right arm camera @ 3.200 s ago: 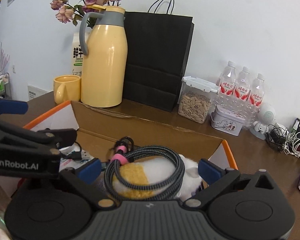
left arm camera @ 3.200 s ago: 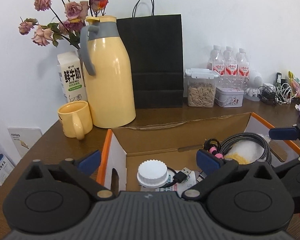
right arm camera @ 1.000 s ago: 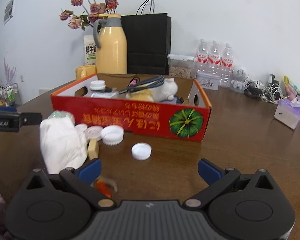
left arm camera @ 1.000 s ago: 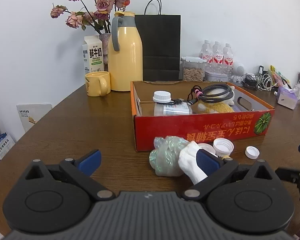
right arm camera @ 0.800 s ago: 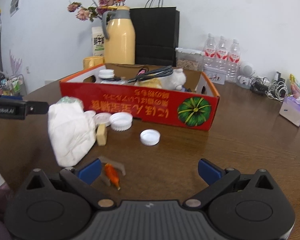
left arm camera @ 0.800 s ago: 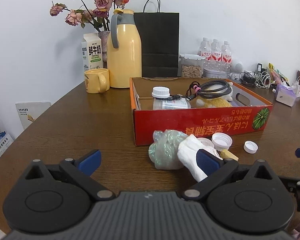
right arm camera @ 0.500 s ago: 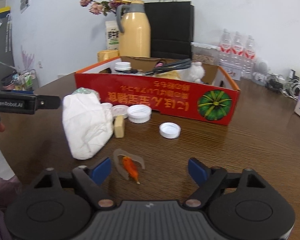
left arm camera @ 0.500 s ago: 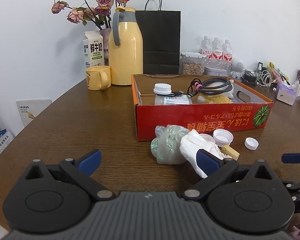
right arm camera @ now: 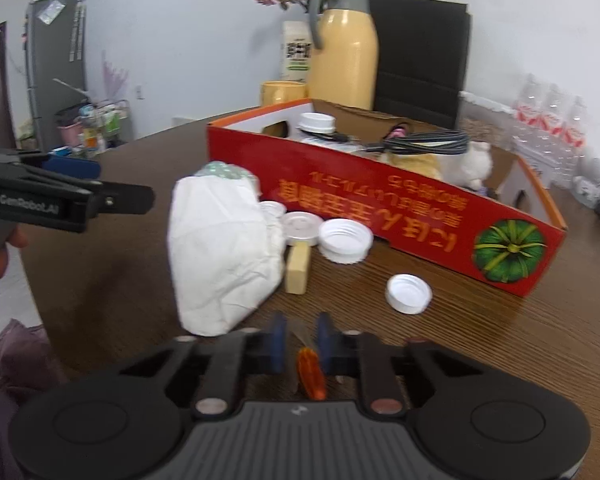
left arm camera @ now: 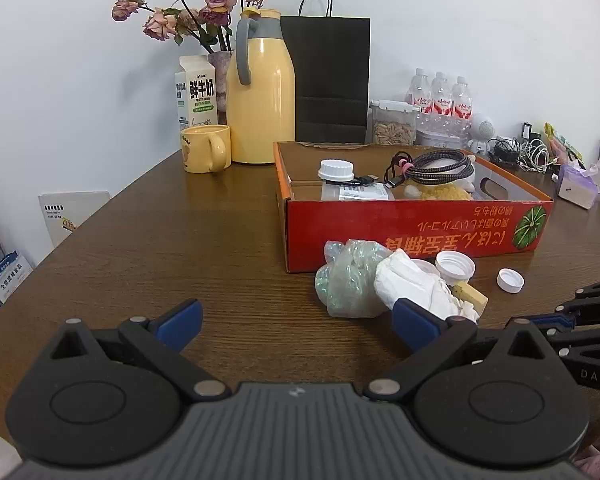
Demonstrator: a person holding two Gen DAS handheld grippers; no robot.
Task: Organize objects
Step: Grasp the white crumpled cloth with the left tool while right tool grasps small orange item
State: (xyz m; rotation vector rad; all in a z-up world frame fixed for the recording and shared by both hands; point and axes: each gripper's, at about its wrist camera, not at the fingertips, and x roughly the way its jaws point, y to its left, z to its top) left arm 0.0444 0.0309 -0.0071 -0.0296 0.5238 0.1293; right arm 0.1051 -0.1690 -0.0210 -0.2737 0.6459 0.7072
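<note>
The right wrist view is blurred, so the small orange piece in a clear wrapper [right arm camera: 310, 372] caught in the right tool [right arm camera: 300, 340] cannot be identified; its lower end runs behind the tool body, and only a pale, translucent tip shows above the blue pads. That tool's jaws have just been closing and now stand narrow, pinching the orange piece, low over the brown wooden table [right arm camera: 500, 340] just in front of the loose clutter. The left tool [left arm camera: 296, 322] hangs wide with nothing between its blue pads; the right pad covers part of the crumpled white paper wad [left arm camera: 416, 284]. The red cardboard tray with the green pumpkin print [left arm camera: 420, 232] stands on the table with its lettering upside down, and its front wall hides the lower parts of what it holds: a clear bottle with a white ribbed cap [left arm camera: 336, 170], a coiled grey braided cable [left arm camera: 440, 162] lying on a yellow and white plush toy [left arm camera: 440, 192]. Just in front of the tray lie a bunched clear plastic bag [left arm camera: 348, 276] touching the paper wad, a wide white lid [right arm camera: 345, 239], a flatter white lid [right arm camera: 300, 226], a small white bottle cap [right arm camera: 409, 293] a little apart, and a pale yellow block [right arm camera: 298, 266] against the wad.
</note>
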